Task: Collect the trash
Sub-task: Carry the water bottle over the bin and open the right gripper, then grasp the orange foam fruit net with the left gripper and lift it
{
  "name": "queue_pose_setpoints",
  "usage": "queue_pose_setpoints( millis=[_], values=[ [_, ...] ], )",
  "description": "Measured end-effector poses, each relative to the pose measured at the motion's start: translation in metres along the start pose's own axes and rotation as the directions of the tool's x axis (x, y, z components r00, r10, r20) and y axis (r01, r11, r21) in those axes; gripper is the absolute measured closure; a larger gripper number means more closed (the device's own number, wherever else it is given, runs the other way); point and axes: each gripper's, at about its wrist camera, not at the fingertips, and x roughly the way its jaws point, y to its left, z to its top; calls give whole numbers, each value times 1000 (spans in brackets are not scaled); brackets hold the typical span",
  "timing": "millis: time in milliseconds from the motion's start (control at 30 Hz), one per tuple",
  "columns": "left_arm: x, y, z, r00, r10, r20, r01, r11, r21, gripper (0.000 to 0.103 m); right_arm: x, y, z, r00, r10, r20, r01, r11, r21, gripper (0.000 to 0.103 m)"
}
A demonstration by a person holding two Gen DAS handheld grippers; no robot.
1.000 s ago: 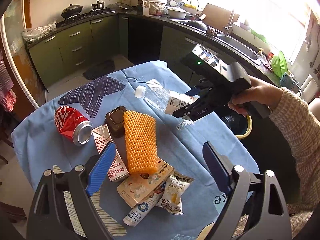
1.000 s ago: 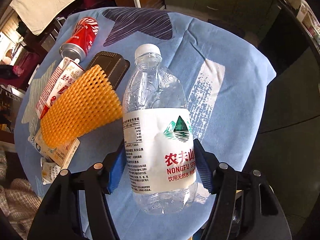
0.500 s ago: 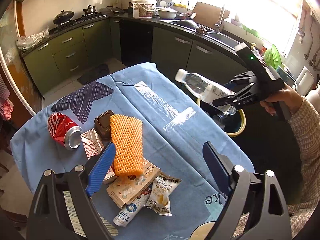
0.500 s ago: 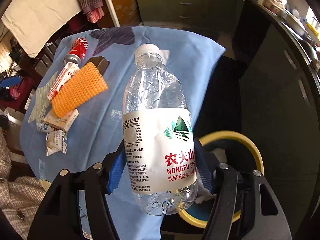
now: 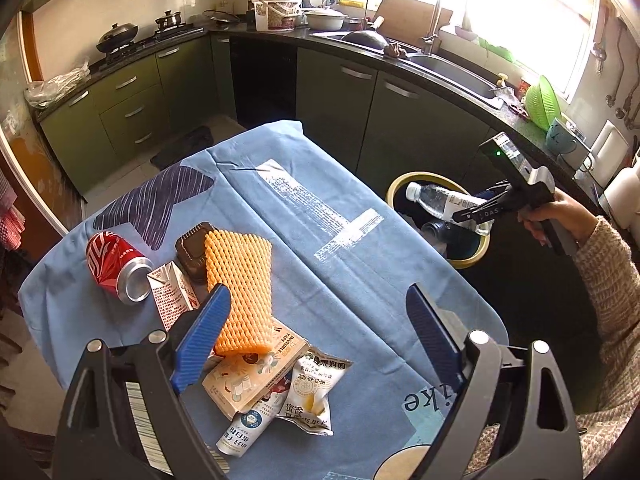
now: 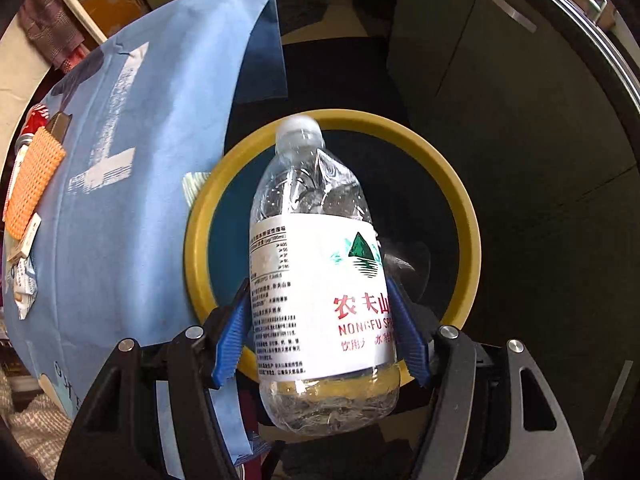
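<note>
The bottle [image 6: 320,280] looks empty, or nearly so – clear thin plastic, crinkled near the shoulder – so I judge it light and easy to dent, with a smooth label that could slip under a loose grip. The labelled middle is the sensible place to take it, where the wall is straight and the paper gives some friction; the neck and cap are too narrow and the base too rounded.

That is where the right gripper [image 6: 320,340] has it: both blue pads sit against the label, one on each side, jaws about as wide as the bottle's body and pressing on it. The bottle points away from the wrist, cap forward, and hangs over the mouth of the yellow-rimmed bin [image 6: 472,240] beside the table [image 6: 140,160].

The left gripper [image 5: 316,340] stands wide open with nothing between its fingers, above the rest of the trash on the cloth – a can [image 5: 114,266], a carton [image 5: 172,300], orange foam net [image 5: 240,288] and wrappers [image 5: 312,392].
</note>
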Motion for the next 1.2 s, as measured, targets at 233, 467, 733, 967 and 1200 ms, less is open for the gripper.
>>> queue_pose_setpoints(
  millis=[233,467,733,967,1200],
  values=[
    [11,11,-1,999,30,-38,-30,999,-15,16,-8,-3,5,998,36,53,-37,999,30,32],
    [43,33,-1,993,14,-119,-24,997,-78,15,-31,6,1,994,60,92,-62,998,22,32],
    [102,52,-2,967,51,-250,-79,992,-104,15,-38,15,-8,992,89,94,-90,996,8,32],
    [133,71,-5,941,55,-334,-113,981,-157,15,-33,21,-9,991,107,82,-107,994,-10,32],
    [139,73,-5,939,-9,-343,-53,984,-172,52,-29,22,-8,990,118,81,-118,993,-11,32]
  ],
)
